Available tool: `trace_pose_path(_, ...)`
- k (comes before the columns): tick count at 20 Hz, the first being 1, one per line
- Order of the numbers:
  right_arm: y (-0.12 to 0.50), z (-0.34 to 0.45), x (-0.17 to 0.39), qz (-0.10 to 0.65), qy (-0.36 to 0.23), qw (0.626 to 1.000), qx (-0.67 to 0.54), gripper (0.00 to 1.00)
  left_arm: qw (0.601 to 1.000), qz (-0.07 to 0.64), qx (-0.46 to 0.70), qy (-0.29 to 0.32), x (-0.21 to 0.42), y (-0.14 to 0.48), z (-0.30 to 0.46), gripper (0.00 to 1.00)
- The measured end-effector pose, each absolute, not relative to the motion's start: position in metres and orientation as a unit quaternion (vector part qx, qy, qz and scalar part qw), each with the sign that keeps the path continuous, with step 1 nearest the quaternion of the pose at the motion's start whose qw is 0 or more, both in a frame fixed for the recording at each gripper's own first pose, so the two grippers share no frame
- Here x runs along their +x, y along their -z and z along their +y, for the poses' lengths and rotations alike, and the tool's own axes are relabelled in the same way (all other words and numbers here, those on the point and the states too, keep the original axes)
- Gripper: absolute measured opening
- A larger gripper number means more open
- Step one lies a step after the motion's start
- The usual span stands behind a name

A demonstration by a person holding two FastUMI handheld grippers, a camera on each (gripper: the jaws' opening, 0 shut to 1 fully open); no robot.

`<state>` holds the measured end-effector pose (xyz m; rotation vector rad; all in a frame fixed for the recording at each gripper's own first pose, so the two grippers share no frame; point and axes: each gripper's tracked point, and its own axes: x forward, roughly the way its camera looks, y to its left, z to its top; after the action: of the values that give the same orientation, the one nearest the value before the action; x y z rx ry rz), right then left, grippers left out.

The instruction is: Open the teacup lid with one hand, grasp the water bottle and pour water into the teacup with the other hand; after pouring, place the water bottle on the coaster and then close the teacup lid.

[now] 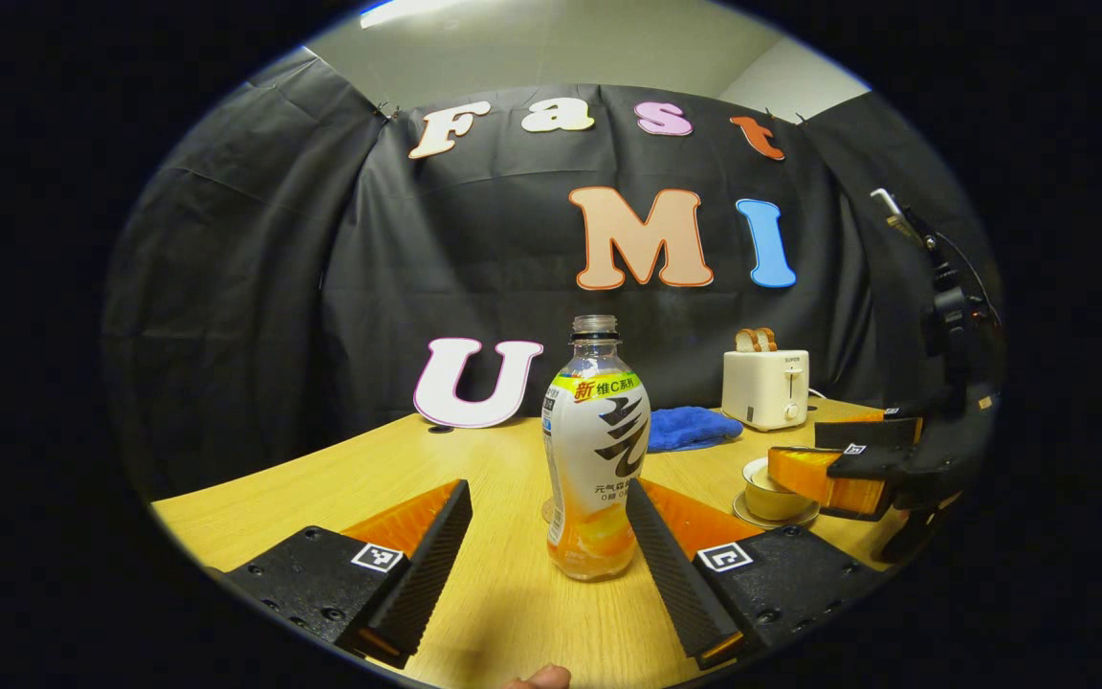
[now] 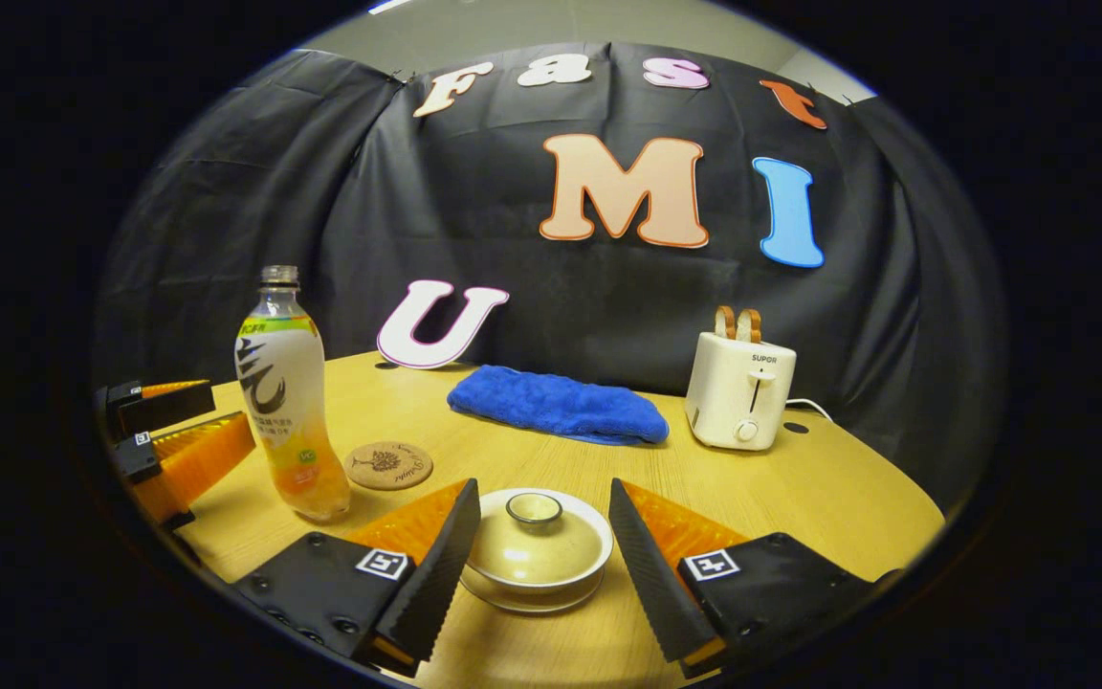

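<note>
An uncapped drink bottle (image 1: 597, 450) with a little orange liquid at its bottom stands on the wooden table. My left gripper (image 1: 546, 545) is open around it, and the bottle sits nearer the right-hand finger. A pale lidded teacup (image 2: 537, 545) rests on its saucer, with its lid knob (image 2: 534, 507) on top. My right gripper (image 2: 537, 565) is open with a finger on either side of the cup. A round cork coaster (image 2: 388, 465) lies just beyond the bottle (image 2: 291, 402). The left gripper (image 2: 226, 411) reaches in beside the bottle. The right gripper (image 1: 795, 450) hovers at the teacup (image 1: 769, 488).
A folded blue cloth (image 2: 559, 404) lies at the back middle of the table. A white toaster (image 2: 740, 388) holding two bread slices stands at the back right. The table edge (image 2: 895, 555) curves round on the right. A person's fingertip (image 1: 537, 677) shows at the bottom.
</note>
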<state>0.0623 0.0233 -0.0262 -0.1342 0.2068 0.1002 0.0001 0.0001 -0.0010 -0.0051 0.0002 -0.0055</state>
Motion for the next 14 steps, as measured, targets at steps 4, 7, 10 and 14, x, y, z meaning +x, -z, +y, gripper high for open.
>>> trace_pose_path(4,0.0289,0.025,0.0642,0.105,-0.051,0.991,-0.064,0.64,1.0,0.0,-0.002,0.003,0.0007,0.0006,0.0007,0.95)
trace_pose_path(7,0.0286,0.0283,0.0653,0.105,-0.056,0.991,-0.066,0.58,1.0,0.0,-0.002,0.003,0.001,0.0008,0.0001,0.95)
trace_pose_path(10,0.0301,0.0284,0.0684,0.107,-0.06,0.991,-0.062,0.36,1.0,0.0,-0.002,0.003,0.0005,0.0009,0.0005,0.95)
trace_pose_path(14,0.026,0.0275,0.0648,0.101,-0.058,0.992,-0.05,0.3,1.0,0.001,-0.002,0.003,0.0008,0.0007,0.001,0.95)
